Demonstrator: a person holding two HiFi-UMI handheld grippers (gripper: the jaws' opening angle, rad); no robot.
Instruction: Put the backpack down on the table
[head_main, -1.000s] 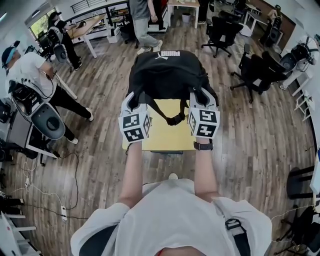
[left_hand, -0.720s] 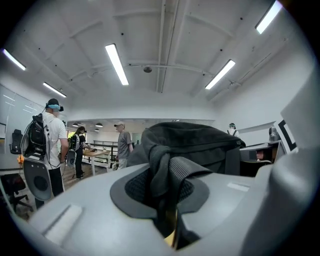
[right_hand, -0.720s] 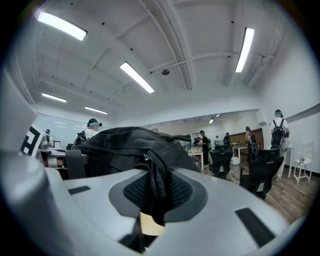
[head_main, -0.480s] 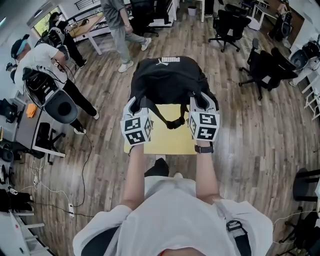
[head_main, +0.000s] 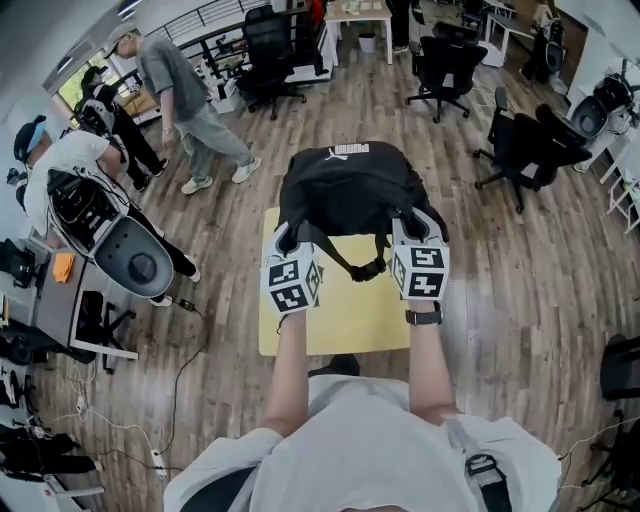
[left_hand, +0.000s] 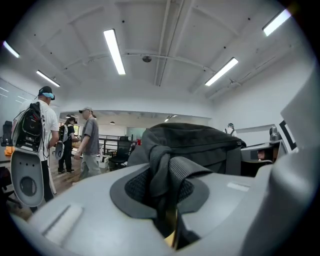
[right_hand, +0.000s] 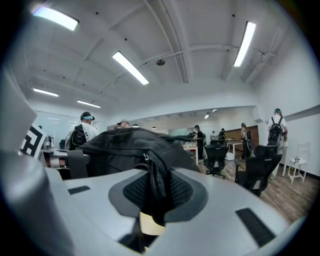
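Jaws clamped narrow on folds of the black backpack, the left gripper and right gripper hold it over the yellow table's far edge. Touchdown is unclear, and the release looks not yet done.

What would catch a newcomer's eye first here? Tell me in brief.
The black backpack sits dead centre, over the far end of the small yellow table. The left gripper and right gripper each clamp its near side. Around them lies a wood-floored office, with people at the left and black chairs at the back.
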